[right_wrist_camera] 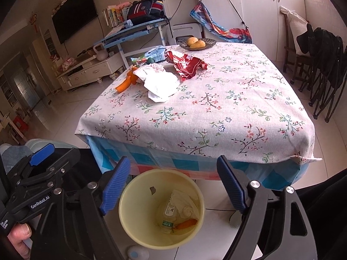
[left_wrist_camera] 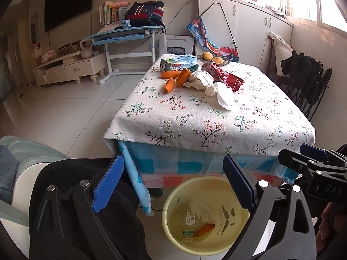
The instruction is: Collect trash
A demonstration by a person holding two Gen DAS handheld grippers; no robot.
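A yellow bin [left_wrist_camera: 173, 236] [right_wrist_camera: 128, 214] stands on the floor before the table; inside lie a plastic bottle [right_wrist_camera: 168, 215], crumpled tissue [right_wrist_camera: 184, 203] and a carrot piece [left_wrist_camera: 205, 229]. Both grippers hover over it. My left gripper [left_wrist_camera: 173, 187] is open with nothing between its blue pads. My right gripper [right_wrist_camera: 173, 186] is open and empty too. On the flowered tablecloth lie carrot pieces [left_wrist_camera: 176, 78], white tissues [right_wrist_camera: 161, 82], a red wrapper [right_wrist_camera: 187, 65] and a milk carton [left_wrist_camera: 173, 61].
A dish of yellow fruit [right_wrist_camera: 196, 42] sits at the table's far edge. A person's dark trouser leg [left_wrist_camera: 71, 205] is left of the bin. Folded chairs [right_wrist_camera: 321, 65] stand on the right, a blue desk [left_wrist_camera: 128, 34] and TV stand [left_wrist_camera: 69, 65] beyond.
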